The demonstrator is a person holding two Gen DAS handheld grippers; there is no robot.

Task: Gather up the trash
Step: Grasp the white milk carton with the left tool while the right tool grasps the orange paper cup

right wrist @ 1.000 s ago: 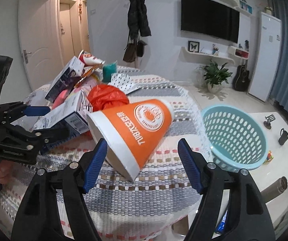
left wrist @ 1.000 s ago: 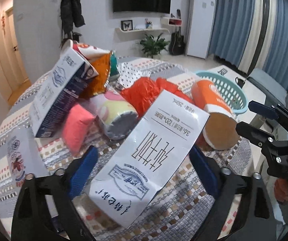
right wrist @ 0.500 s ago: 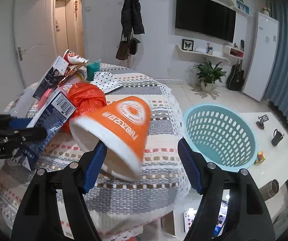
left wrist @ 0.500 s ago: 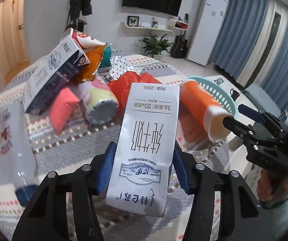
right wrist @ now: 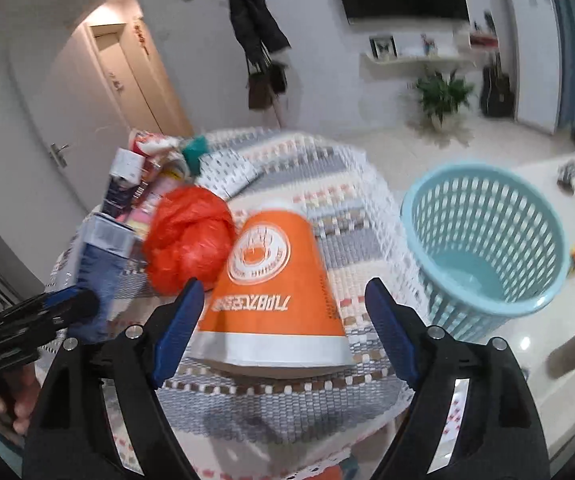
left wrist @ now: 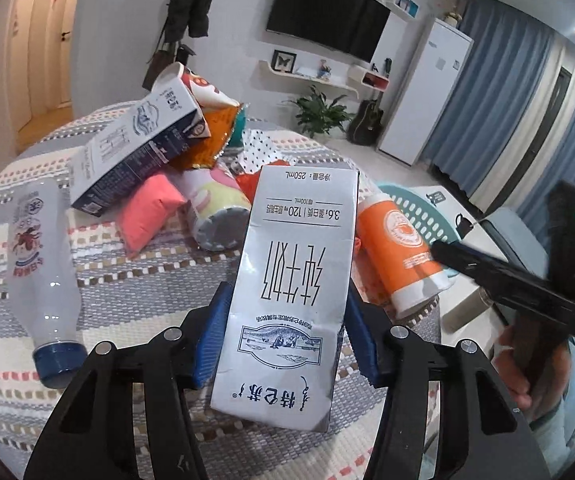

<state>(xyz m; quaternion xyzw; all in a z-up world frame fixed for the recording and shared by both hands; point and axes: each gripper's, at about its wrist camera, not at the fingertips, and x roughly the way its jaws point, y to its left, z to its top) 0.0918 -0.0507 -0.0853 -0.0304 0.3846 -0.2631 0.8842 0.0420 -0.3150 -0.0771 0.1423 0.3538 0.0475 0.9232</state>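
Observation:
My left gripper (left wrist: 287, 340) is shut on a white milk carton (left wrist: 291, 276) and holds it upright above the table. An orange paper cup (right wrist: 271, 292) lies on its side between the pads of my right gripper (right wrist: 283, 328); the jaws stand wide and do not press it. The cup also shows in the left wrist view (left wrist: 401, 256). A light blue basket (right wrist: 483, 240) stands right of the table, empty as far as I see. A red plastic bag (right wrist: 187, 240) lies behind the cup.
On the striped tablecloth (left wrist: 127, 292) lie a clear bottle (left wrist: 39, 264), a second milk carton (left wrist: 135, 152), a pink packet (left wrist: 151, 212), a round tub (left wrist: 215, 216) and snack wrappers (left wrist: 211, 140). The table edge drops off beside the basket.
My left gripper closed on the white carton and raised it upright. The orange cup turned its rim toward my right gripper, which swung toward the basket side.

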